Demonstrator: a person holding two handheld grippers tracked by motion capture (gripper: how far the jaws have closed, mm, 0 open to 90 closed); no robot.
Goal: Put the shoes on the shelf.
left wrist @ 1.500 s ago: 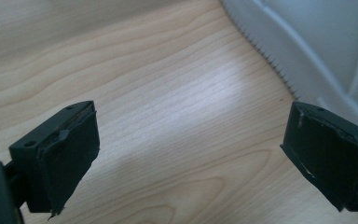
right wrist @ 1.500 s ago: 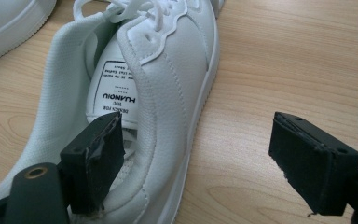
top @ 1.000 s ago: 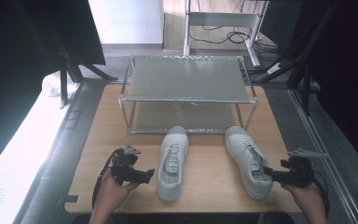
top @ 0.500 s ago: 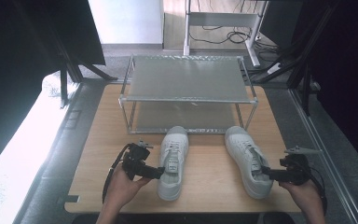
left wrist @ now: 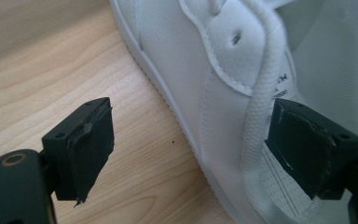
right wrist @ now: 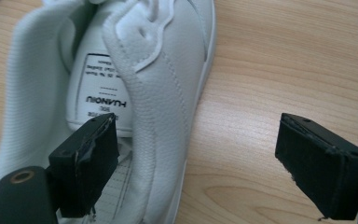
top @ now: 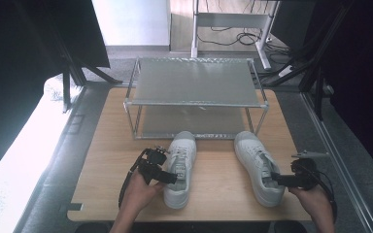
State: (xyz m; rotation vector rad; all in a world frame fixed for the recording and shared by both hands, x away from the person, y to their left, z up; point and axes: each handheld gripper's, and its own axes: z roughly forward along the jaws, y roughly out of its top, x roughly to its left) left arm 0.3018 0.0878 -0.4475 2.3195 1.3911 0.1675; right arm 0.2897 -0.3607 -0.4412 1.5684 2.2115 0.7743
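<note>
Two white lace-up leather sneakers on the light wooden tabletop, toes toward the silver two-tier wire-mesh shoe rack: left white sneaker just before the rack's front middle, right white sneaker before its right front leg, angled slightly. Left hand-held gripper released, jaws spread astride the left sneaker's outer side wall near the collar, one jaw over bare wood, the other inside the opening. Right hand-held gripper likewise released, jaws wide across the right sneaker's outer heel wall, one inside above the printed insole label.
</note>
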